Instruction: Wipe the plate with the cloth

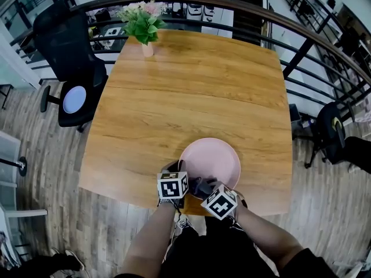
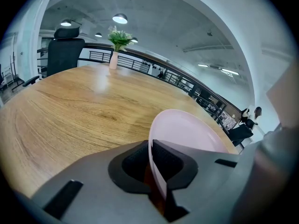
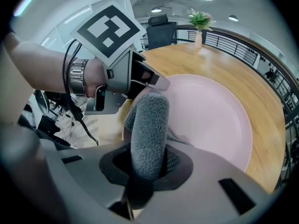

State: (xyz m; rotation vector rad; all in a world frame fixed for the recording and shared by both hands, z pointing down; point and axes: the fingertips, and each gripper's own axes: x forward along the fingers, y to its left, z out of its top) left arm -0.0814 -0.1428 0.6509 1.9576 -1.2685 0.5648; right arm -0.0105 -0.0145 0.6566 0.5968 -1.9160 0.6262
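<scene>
Closest to the person, at the near edge of the pale wooden bench, the right claw pinches a rolled, fluffy grey cloth, its end over the near part of the round pink plate. Just beside it, the left claw is clamped on the plate's rim, steadying it. Wiping looks barely begun: the middle and far side seem left to cover.

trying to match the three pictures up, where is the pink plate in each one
Head view: plate low centre, at the near edge of the table.
Left gripper view: lower centre to right, seen from its rim.
Right gripper view: fills the centre and right.
Shared landmark: the flowers on the table's far side, near the top of every view.
</scene>
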